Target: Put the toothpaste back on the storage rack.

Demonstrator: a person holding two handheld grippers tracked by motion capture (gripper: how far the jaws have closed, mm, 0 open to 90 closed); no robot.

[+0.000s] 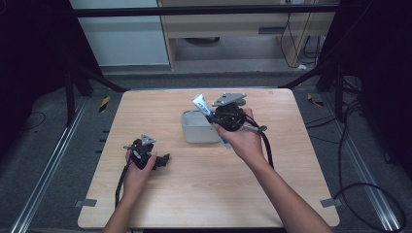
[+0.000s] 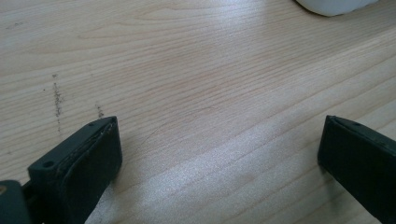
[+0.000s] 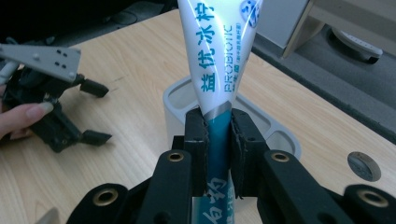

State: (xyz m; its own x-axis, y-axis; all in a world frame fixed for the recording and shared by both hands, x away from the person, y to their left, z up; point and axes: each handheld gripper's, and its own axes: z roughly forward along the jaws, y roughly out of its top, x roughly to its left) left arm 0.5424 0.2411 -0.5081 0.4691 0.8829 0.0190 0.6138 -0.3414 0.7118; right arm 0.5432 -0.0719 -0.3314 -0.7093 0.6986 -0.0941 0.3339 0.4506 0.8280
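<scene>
My right claw (image 3: 218,135) is clenched on a white and teal plastic toothpaste tube (image 3: 219,56), pinching it across its teal lower body so the flat crimped end sticks up past my jaws. I hold the tube in the air just above the pale grey, rounded plastic holder (image 1: 199,132) standing near the middle of the light wooden table (image 1: 204,194). I judge this to be the carrying step, with the tube about to go into one of the holder's compartments; the next move calls for lining the tube over an opening and lowering it straight before letting go. My left claw (image 2: 219,154) rests released near the table, its jaws wide apart with nothing between them.
</scene>
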